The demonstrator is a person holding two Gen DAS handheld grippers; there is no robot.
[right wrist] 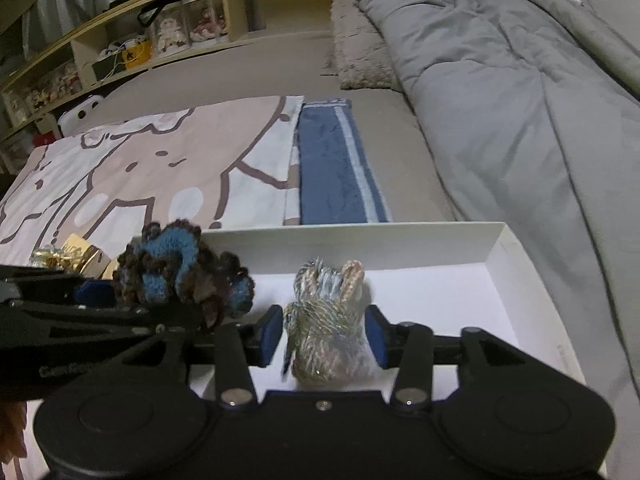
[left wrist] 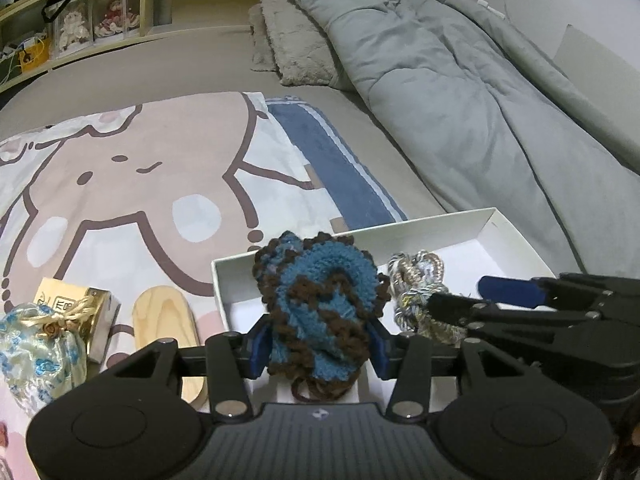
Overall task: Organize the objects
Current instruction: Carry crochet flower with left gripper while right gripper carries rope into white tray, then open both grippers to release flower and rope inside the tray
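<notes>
My left gripper [left wrist: 318,344] is shut on a blue-and-brown crocheted piece [left wrist: 320,300] and holds it over the near left corner of a white box [left wrist: 496,224]. My right gripper [right wrist: 324,338] sits around a pale multicoloured yarn bundle [right wrist: 328,328] inside the same white box [right wrist: 516,264]. Its blue pads stand just beside the bundle, with narrow gaps showing. The bundle [left wrist: 420,288] and the right gripper also show in the left wrist view. The crocheted piece [right wrist: 180,276] and the left gripper show at the left of the right wrist view.
Left of the box lie a wooden oval piece [left wrist: 164,316], a gold box [left wrist: 72,300] and a blue-patterned silk pouch [left wrist: 36,356] on a cartoon-print cloth [left wrist: 120,184]. A blue towel [left wrist: 332,164], a grey duvet [left wrist: 480,100] and a shelf [left wrist: 100,12] lie beyond.
</notes>
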